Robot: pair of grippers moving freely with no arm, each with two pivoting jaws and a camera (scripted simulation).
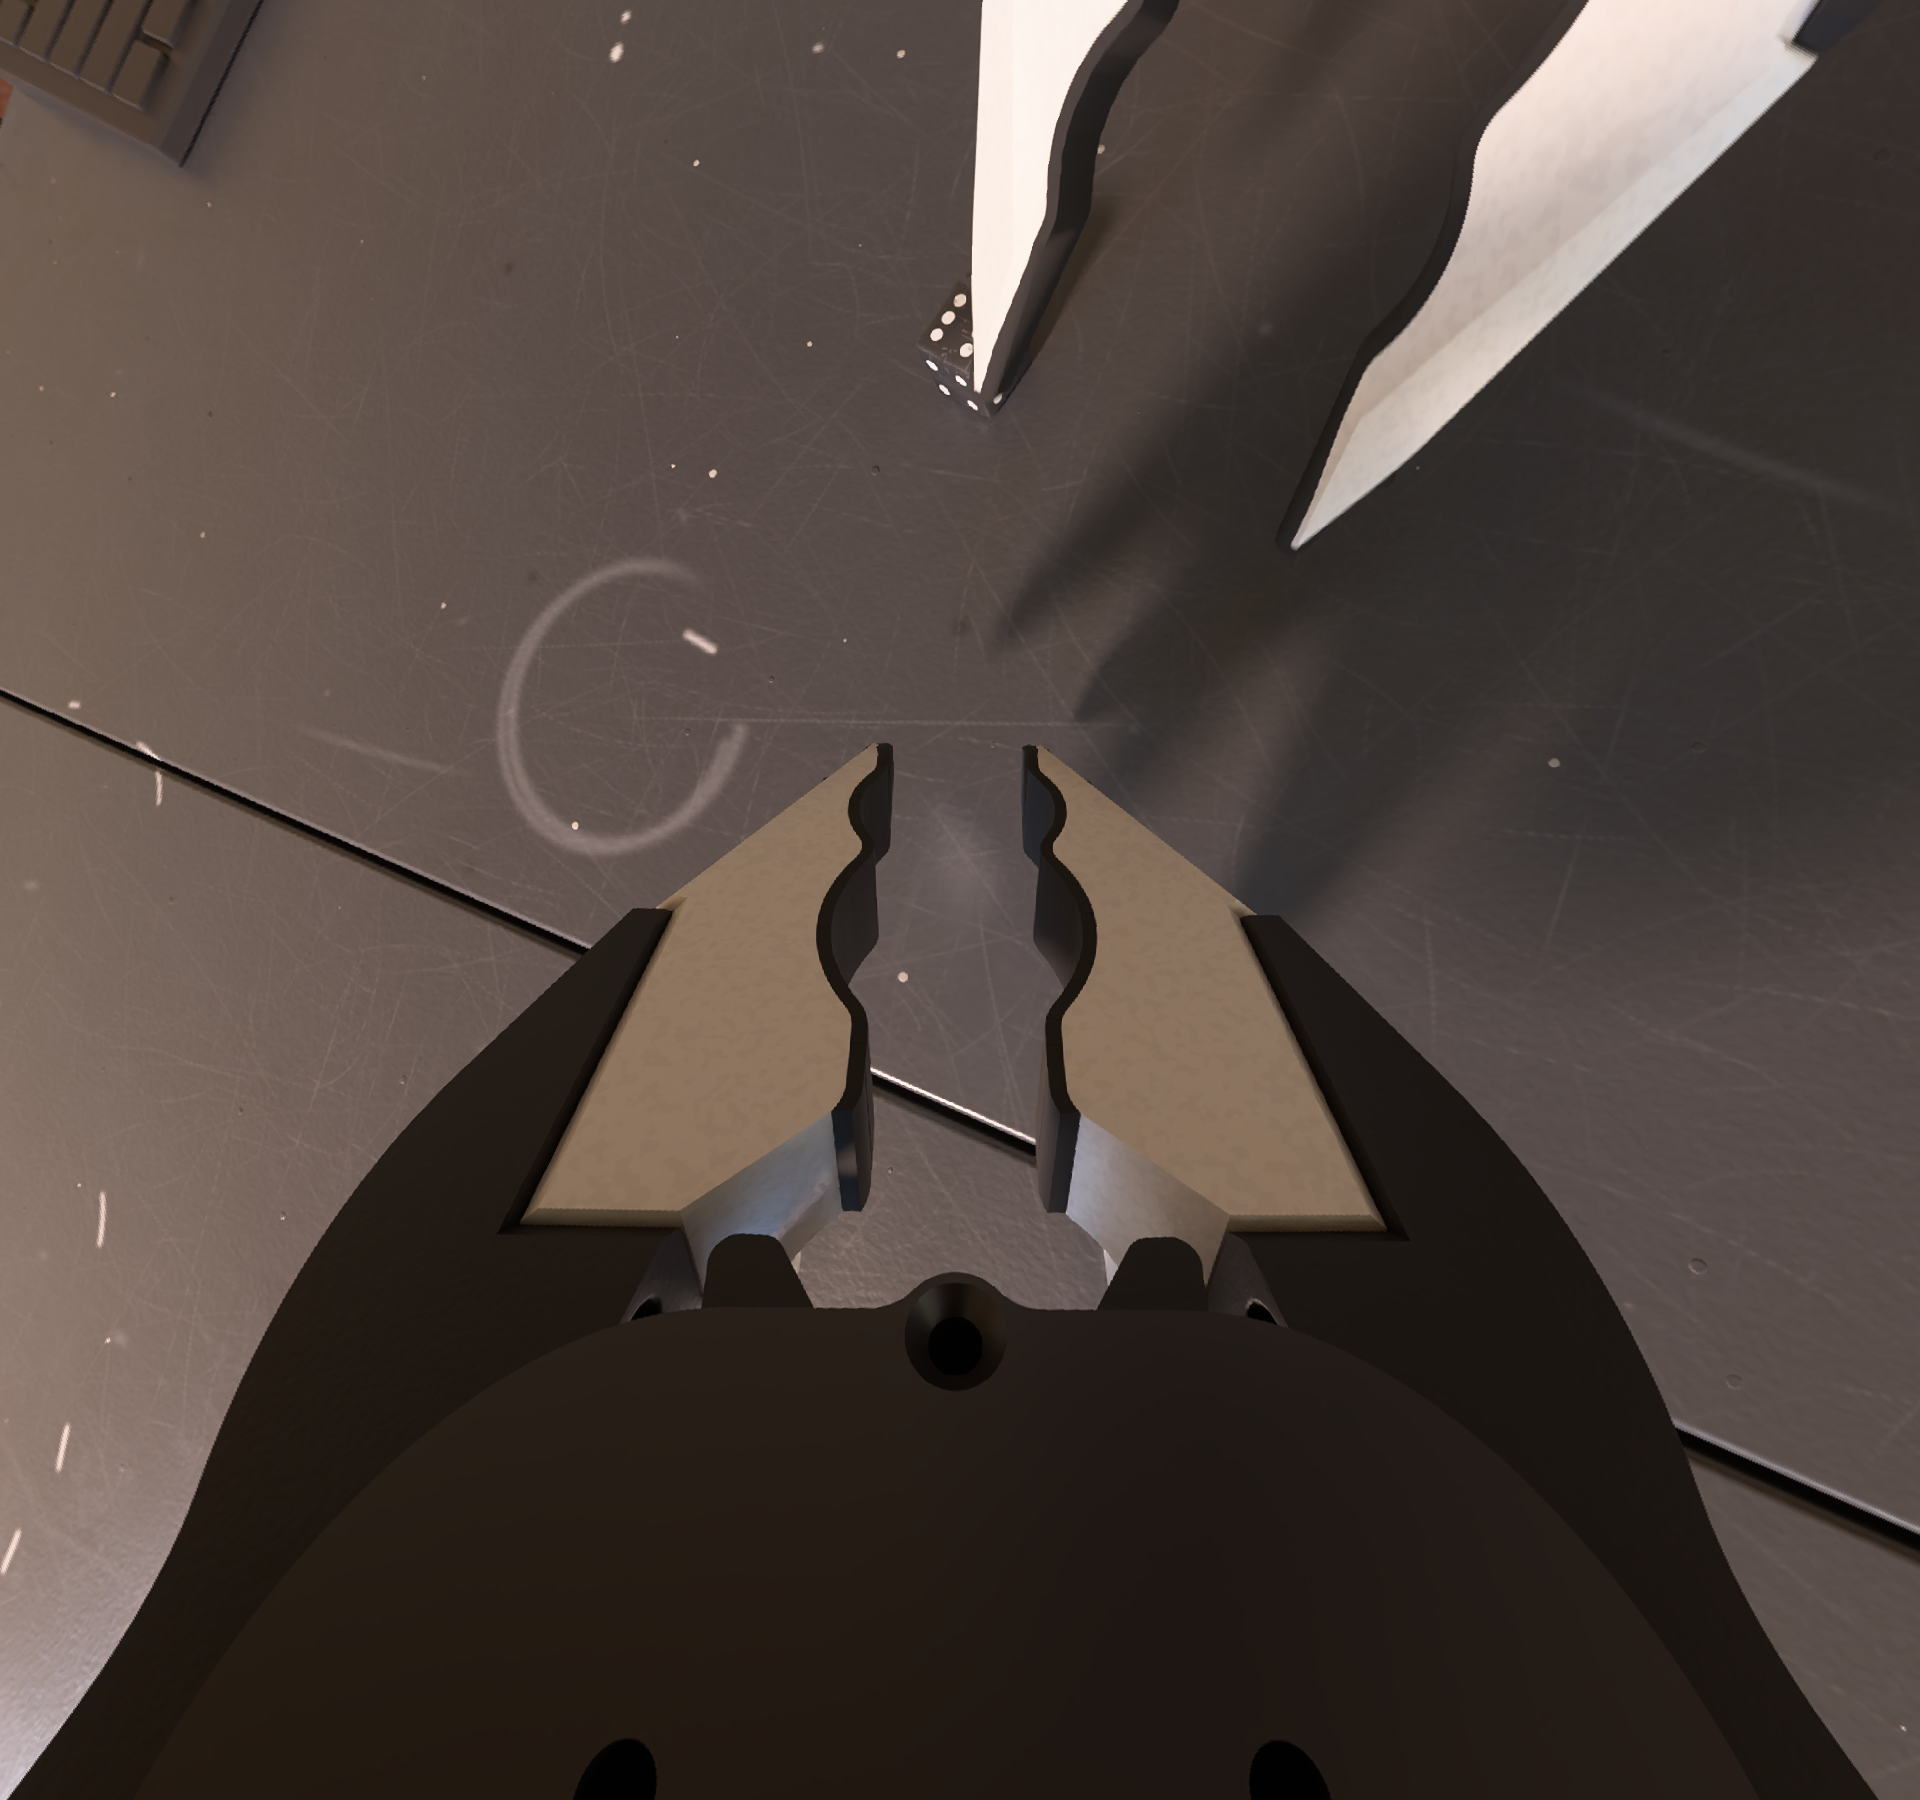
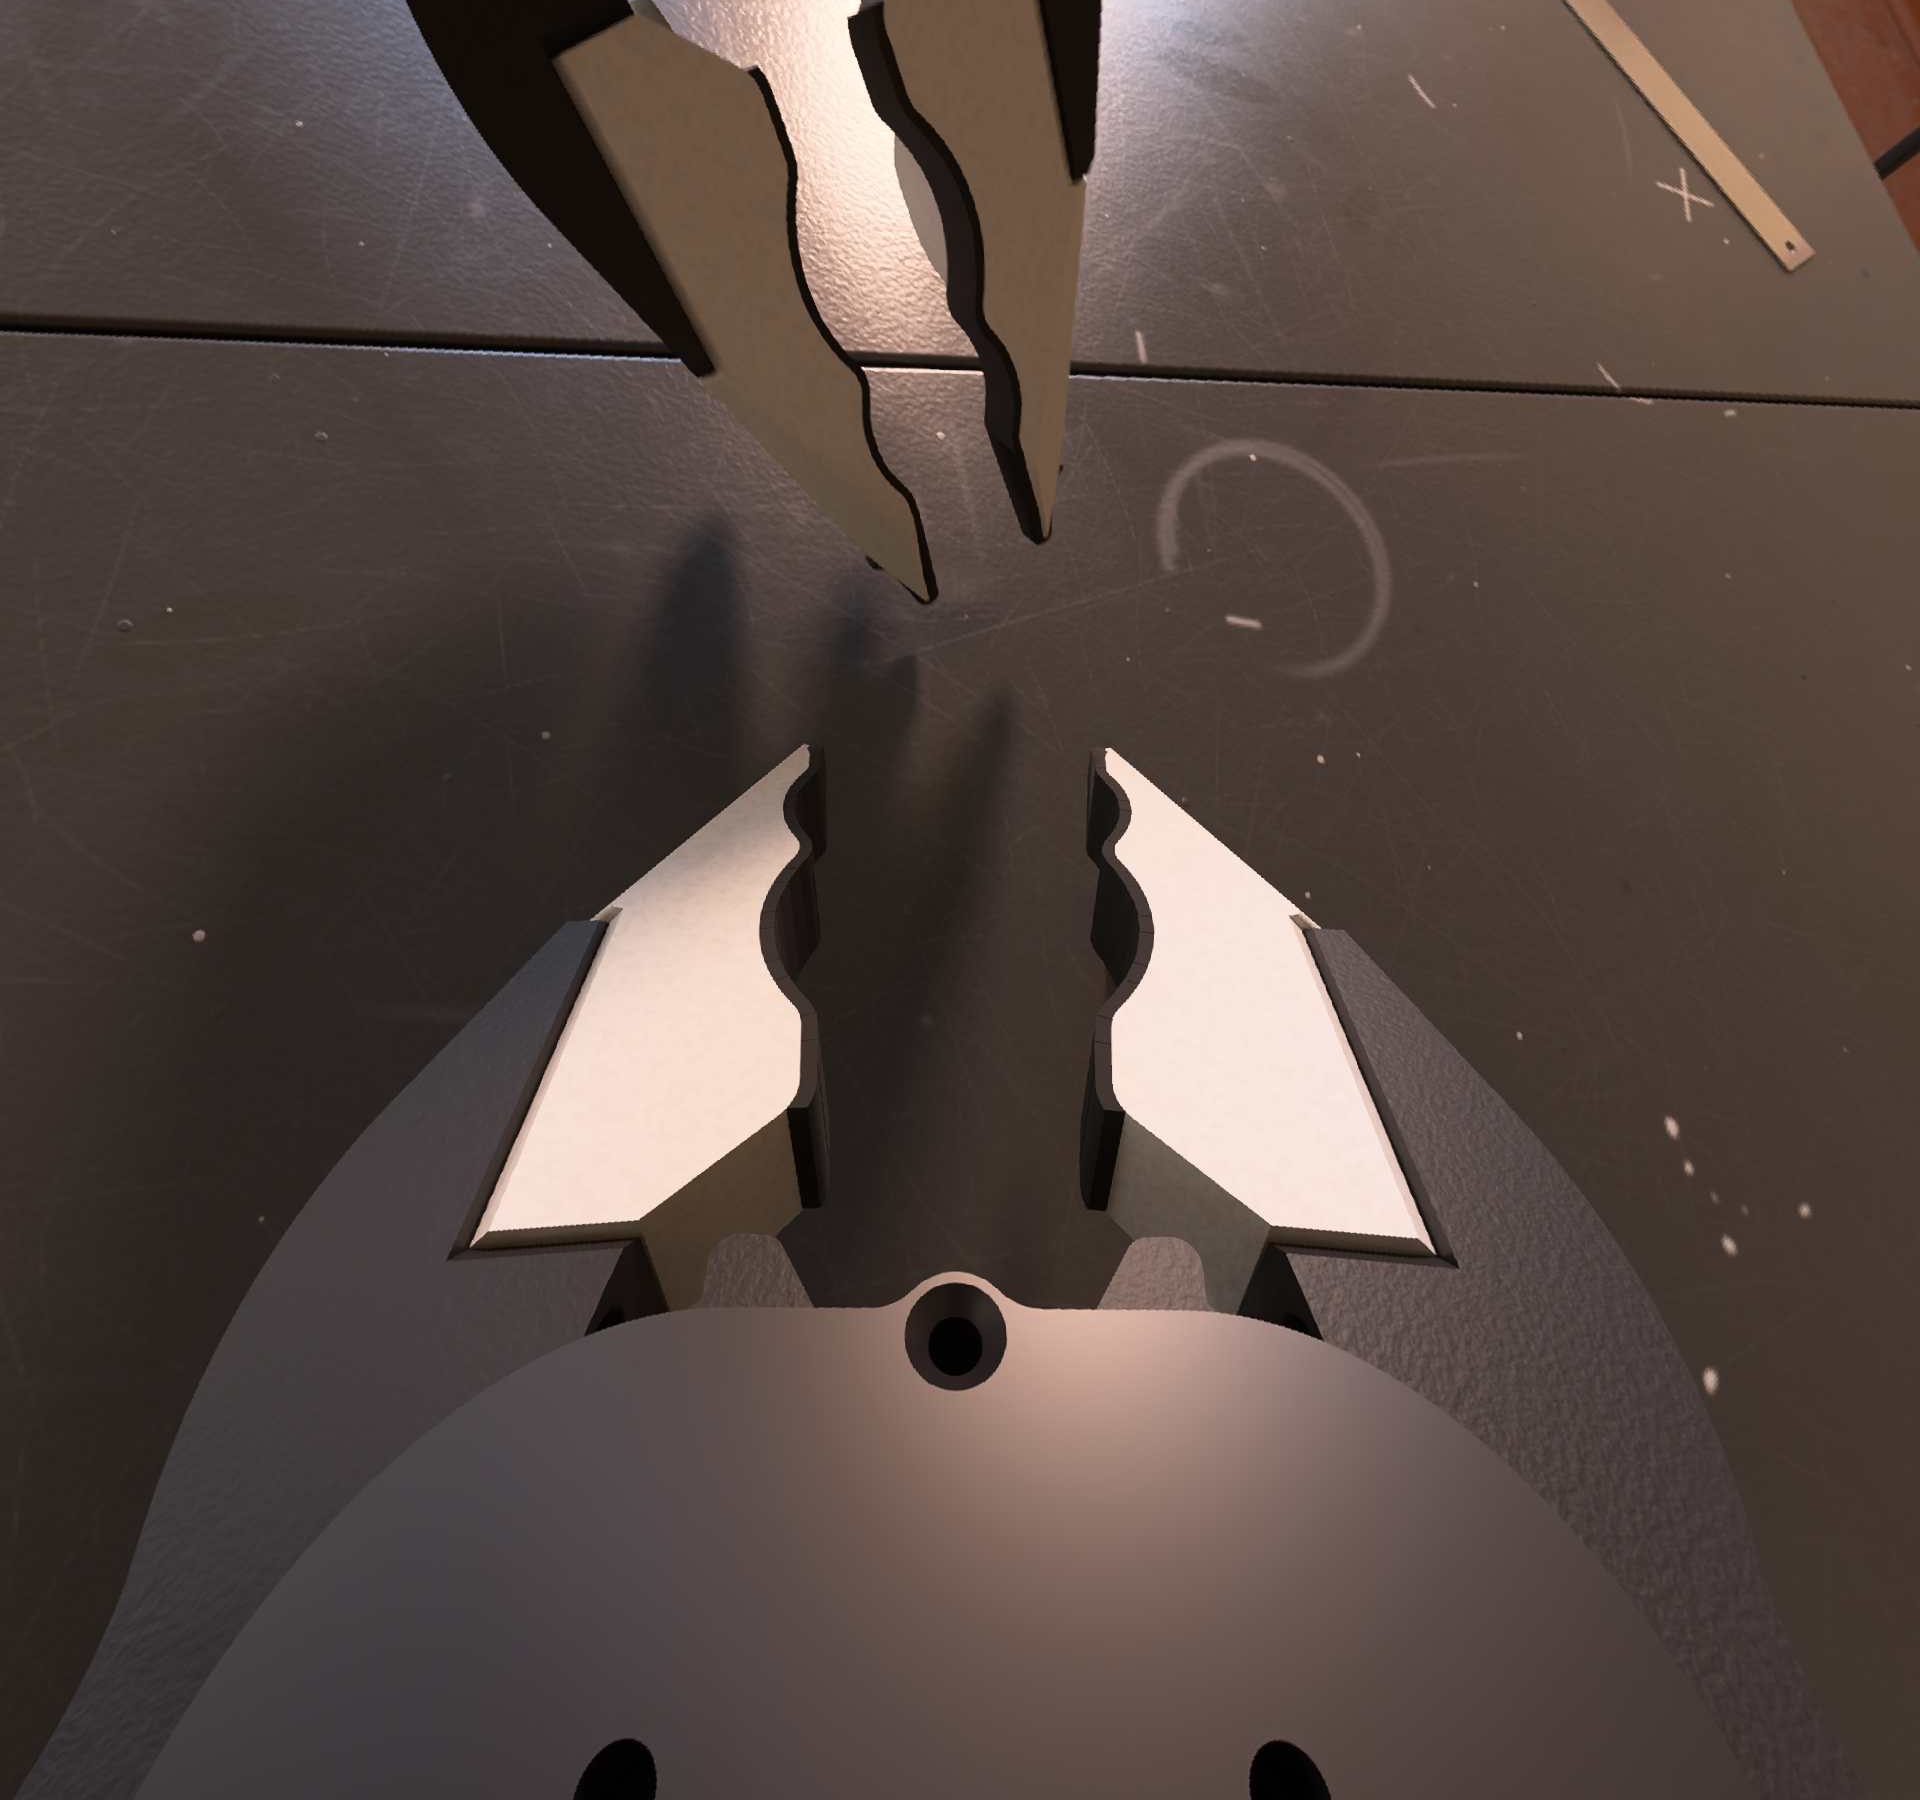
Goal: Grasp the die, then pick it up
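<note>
A small dark die (image 1: 948, 353) with white pips lies on the dark table (image 1: 416, 400). It shows only in the left wrist view, partly hidden behind one white fingertip (image 1: 1000, 368) of my right gripper (image 1: 1143, 470). The die sits just outside that finger, not between the jaws. The right gripper is open and empty, tips close to the table. My left gripper (image 1: 956, 758) is open with a narrower gap and empty, well short of the die. In the right wrist view my right gripper (image 2: 956, 758) faces the left gripper (image 2: 982, 564), and no die shows.
A dark keyboard (image 1: 104, 5) lies at the far left corner. A thin metal strip (image 2: 1642, 77) lies near the table's edge. A chalk ring (image 1: 613, 711) marks the table beside the left gripper. A seam (image 1: 312, 836) crosses the tabletop.
</note>
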